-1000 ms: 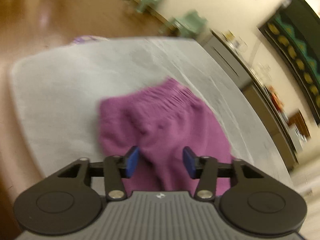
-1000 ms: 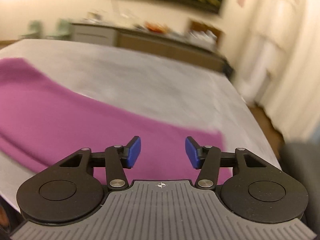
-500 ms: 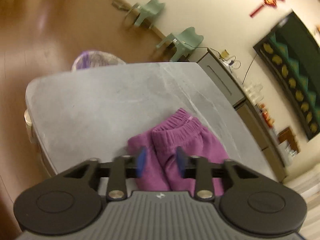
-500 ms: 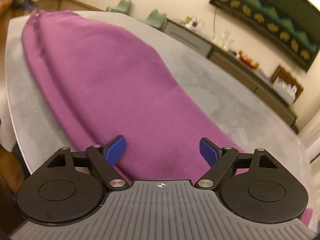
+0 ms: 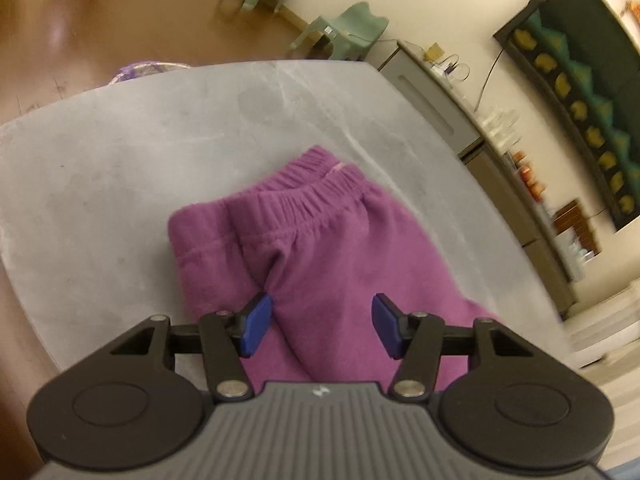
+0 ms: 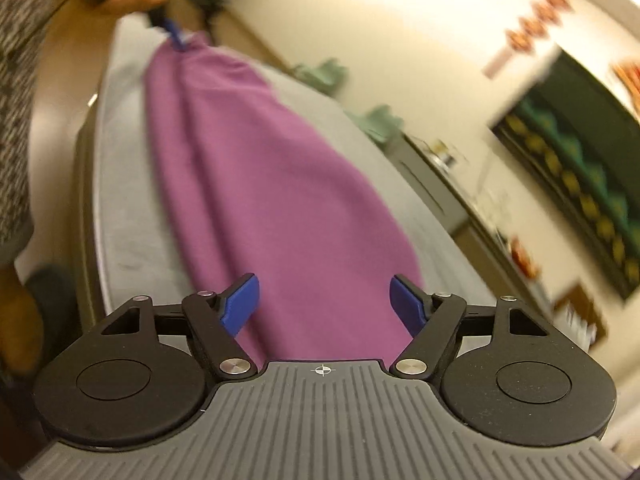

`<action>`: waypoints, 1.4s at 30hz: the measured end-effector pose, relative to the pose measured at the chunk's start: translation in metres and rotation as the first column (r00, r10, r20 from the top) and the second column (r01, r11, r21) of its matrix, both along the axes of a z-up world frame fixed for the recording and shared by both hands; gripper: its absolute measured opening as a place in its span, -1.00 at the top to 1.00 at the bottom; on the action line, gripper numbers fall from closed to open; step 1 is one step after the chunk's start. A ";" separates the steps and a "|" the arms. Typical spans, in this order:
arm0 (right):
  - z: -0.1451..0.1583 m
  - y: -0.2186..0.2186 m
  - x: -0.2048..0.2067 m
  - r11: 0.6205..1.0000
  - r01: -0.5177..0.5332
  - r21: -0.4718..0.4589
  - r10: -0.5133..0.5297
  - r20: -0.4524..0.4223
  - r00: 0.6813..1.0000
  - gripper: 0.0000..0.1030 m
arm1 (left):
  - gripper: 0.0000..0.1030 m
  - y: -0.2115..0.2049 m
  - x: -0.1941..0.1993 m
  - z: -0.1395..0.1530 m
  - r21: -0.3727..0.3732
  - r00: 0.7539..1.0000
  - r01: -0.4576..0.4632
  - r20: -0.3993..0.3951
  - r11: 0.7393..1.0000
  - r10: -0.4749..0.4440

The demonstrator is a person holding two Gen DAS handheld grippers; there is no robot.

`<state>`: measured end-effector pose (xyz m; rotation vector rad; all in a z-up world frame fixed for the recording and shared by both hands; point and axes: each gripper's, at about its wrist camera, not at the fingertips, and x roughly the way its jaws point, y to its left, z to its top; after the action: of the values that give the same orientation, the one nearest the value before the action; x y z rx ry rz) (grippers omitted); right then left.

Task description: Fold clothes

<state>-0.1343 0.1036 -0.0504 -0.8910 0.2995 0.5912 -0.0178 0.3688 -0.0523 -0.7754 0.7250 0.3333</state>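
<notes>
- Left gripper (image 5: 316, 330) closer over purple trousers (image 5: 320, 248) than half a second ago; jaws just opening, spread, pinching nothing, cloth below.
- Right gripper (image 6: 324, 306) swung round along trousers; jaws just narrowing, still spread, empty.
- Trousers flat on grey bench (image 5: 120, 152), waistband toward far end.
- Green chairs (image 5: 344, 30), sideboard (image 5: 432, 100) beyond; nothing blocking.
</notes>
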 end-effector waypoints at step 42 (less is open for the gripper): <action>0.047 -0.067 0.096 0.900 0.285 0.330 -0.112 -0.457 0.882 0.29 | 0.74 0.000 0.018 -0.001 0.360 0.991 0.070 -0.133 0.930 -0.024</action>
<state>-0.0385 0.0364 -0.0030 -0.3273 0.6437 0.6204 0.0004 0.3686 -0.0536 -0.3862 0.7719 0.4615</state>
